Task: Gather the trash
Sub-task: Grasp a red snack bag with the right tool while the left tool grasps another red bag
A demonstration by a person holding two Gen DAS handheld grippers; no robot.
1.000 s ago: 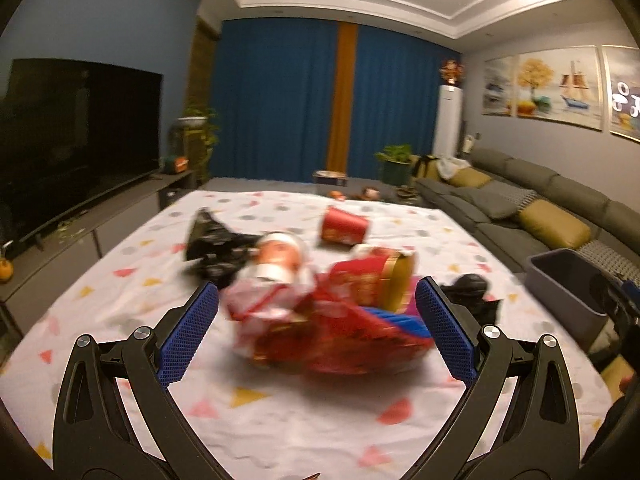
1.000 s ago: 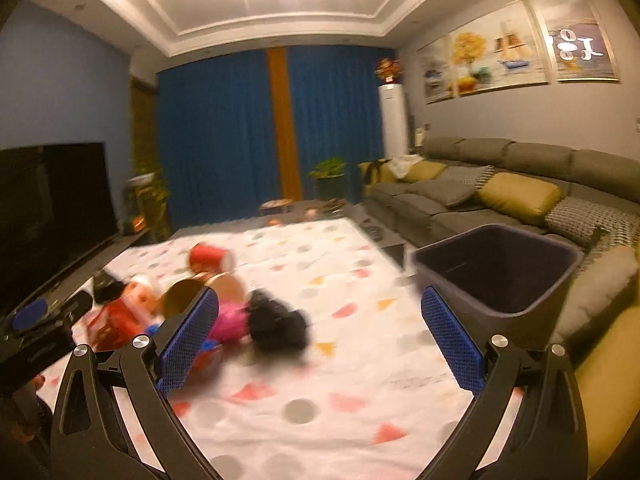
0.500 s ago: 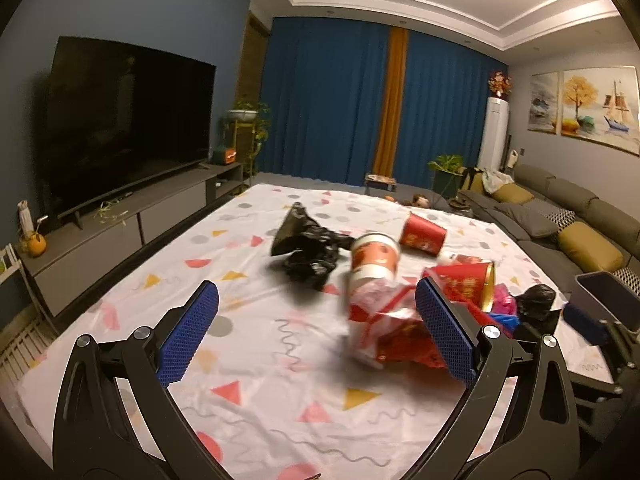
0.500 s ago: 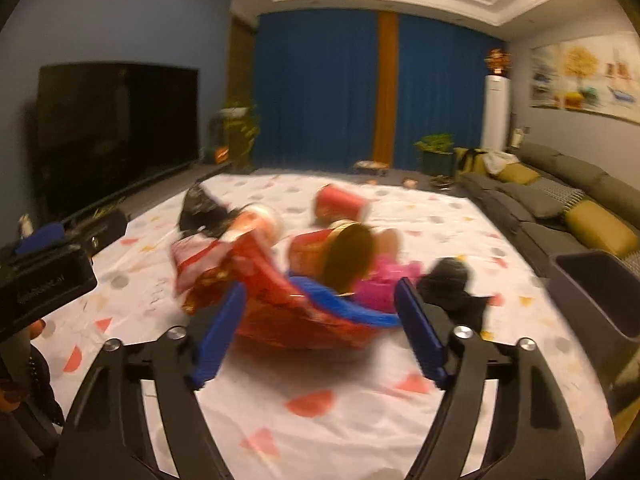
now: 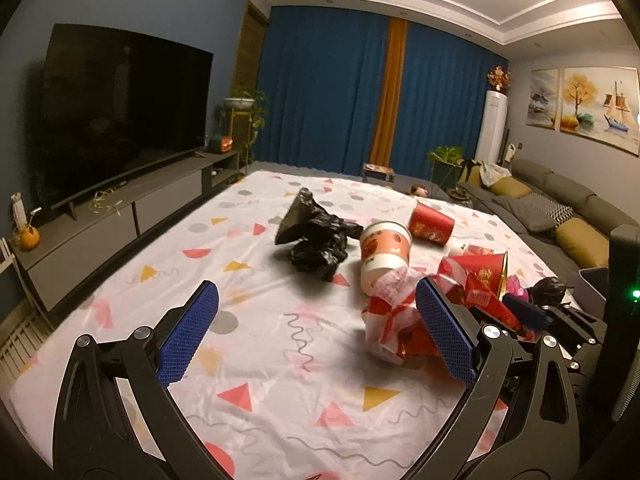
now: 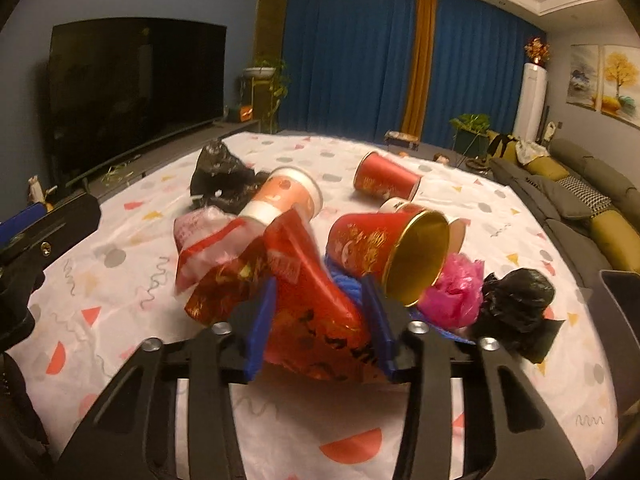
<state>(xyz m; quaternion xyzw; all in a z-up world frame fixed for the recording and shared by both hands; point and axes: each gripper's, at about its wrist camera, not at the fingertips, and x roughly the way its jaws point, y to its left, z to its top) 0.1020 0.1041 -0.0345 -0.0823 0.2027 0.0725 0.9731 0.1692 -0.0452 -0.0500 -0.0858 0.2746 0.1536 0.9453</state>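
Your right tongs (image 6: 318, 320) are clenched on a crinkled red foil wrapper (image 6: 308, 300), its glossy sheet bunched between the blue pads low in the right wrist view. Your left tongs (image 5: 316, 328) stand released, jaws wide apart above the patterned cloth of the table (image 5: 260, 360), gripping nothing; the heap of trash lies just beside their right pad, not between the two.

Just past the wrapper a red paper cup with a gold lining (image 6: 388, 252) lies on its side, mouth turned toward you, and it looks empty. A white and red plastic bag (image 6: 208, 240) is crumpled to the left of it. To the right sit a pink plastic scrap (image 6: 456, 292) and a small knotted black bag (image 6: 516, 304), touching one another.

Farther back a pale orange and white cup (image 6: 286, 196) lies tipped over, leaning into the pile. Behind it is a larger crumpled black bag (image 5: 314, 236), shiny and creased. A plain red cup (image 6: 384, 180) lies on its side alone, apart from the heap, toward the far edge.

At the right edge of the left wrist view you can see the rim of a grey bin (image 5: 592, 280); its inside is hidden.
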